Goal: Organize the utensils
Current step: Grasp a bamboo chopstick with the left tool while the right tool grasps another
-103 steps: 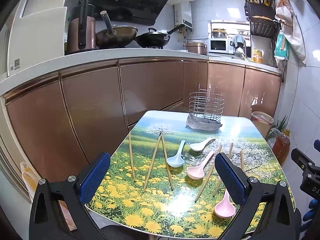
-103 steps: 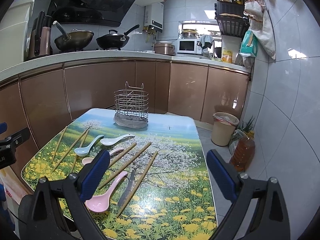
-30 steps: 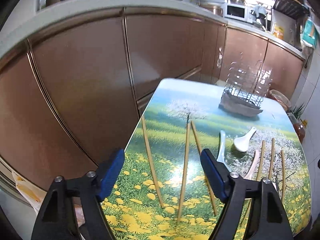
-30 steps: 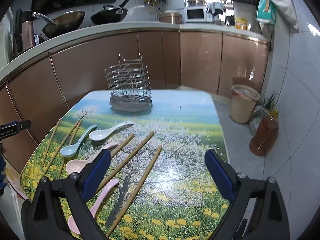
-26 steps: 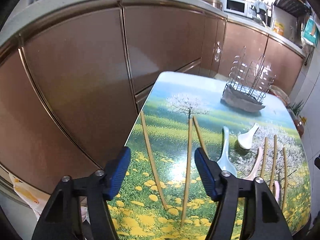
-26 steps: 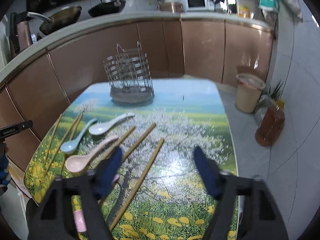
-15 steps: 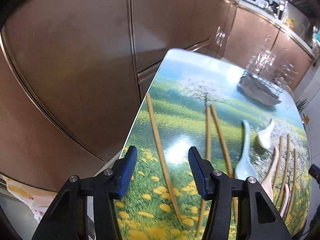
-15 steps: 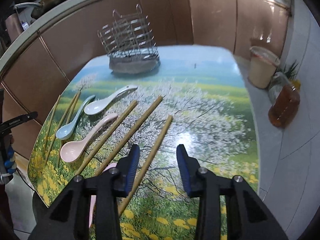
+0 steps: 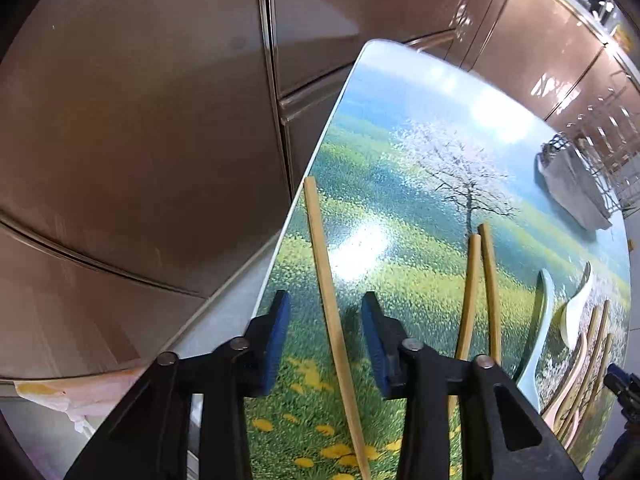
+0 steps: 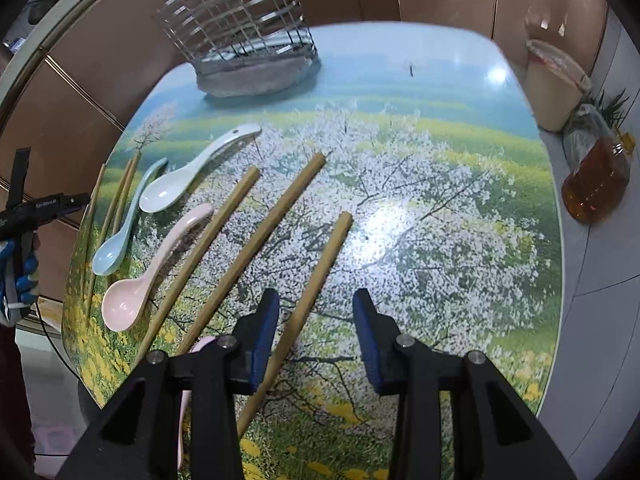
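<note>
My left gripper [image 9: 326,340] is open low over the table's left edge, its jaws on either side of the leftmost chopstick [image 9: 324,280]. Two more chopsticks [image 9: 480,280] lie to its right, then a blue spoon [image 9: 538,320] and a white spoon [image 9: 576,312]. My right gripper [image 10: 314,340] is open over the rightmost chopstick [image 10: 320,280], which runs between its jaws. Two other chopsticks [image 10: 260,248], a pink spoon [image 10: 148,276], a blue spoon [image 10: 124,224] and a white spoon [image 10: 192,176] lie left of it. The wire utensil rack [image 10: 240,24] stands at the table's far end.
The table [image 10: 420,200] has a flower-landscape top. Copper cabinet doors [image 9: 140,120] stand close along its left side. A bin [image 10: 556,80] and an amber bottle [image 10: 596,180] are on the floor to the right.
Both grippers have dropped toward the table and narrowed their jaws. The left has come down around the leftmost chopstick, the right around the rightmost one.
</note>
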Demonstrator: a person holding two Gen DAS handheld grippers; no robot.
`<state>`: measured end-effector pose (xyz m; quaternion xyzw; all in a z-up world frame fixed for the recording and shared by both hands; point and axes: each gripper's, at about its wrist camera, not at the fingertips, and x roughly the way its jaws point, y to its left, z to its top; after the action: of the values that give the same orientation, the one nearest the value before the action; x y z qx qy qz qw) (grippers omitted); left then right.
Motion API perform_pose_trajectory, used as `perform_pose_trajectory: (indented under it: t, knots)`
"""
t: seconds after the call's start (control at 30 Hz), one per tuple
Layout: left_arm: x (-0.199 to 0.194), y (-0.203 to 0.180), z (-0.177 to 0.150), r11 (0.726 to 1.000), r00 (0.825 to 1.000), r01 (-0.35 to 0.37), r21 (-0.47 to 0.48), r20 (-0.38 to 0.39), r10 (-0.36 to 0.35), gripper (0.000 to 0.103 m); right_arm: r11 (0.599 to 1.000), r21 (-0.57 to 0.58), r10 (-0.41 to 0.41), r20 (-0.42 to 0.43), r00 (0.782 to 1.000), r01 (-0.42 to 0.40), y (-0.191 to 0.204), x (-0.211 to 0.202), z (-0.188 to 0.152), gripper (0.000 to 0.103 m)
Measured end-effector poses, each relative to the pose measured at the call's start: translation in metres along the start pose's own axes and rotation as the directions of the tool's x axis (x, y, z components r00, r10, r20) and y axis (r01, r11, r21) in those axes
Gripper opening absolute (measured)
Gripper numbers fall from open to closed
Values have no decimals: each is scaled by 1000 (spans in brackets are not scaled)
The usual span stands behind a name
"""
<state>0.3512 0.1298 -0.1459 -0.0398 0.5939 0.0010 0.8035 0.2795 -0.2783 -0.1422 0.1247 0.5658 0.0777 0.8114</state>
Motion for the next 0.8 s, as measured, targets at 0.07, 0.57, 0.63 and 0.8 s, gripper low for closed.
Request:
perform_pose_trajectory:
  t: [0.07,0.57,0.63,0.8]
  knots:
    - [7,-1,4,1000,1000,-11,3,-28,11,27,1000,2,-11,-23,1000,11,-1,3,5,36]
    - [16,-30,16,993,996,24,114,-87,-14,8,943,-262,-242,-116,963,205,43,37,45,22]
    - [16,-42,14,987,996,38,155,-91,-24,7,934,-298,-243,-123,962,197,48,39,46,17]
    - [12,-61,6,975,996,29,219,-89,-10,7,914,-362,-243,-132,961,181,52,40,46,10]
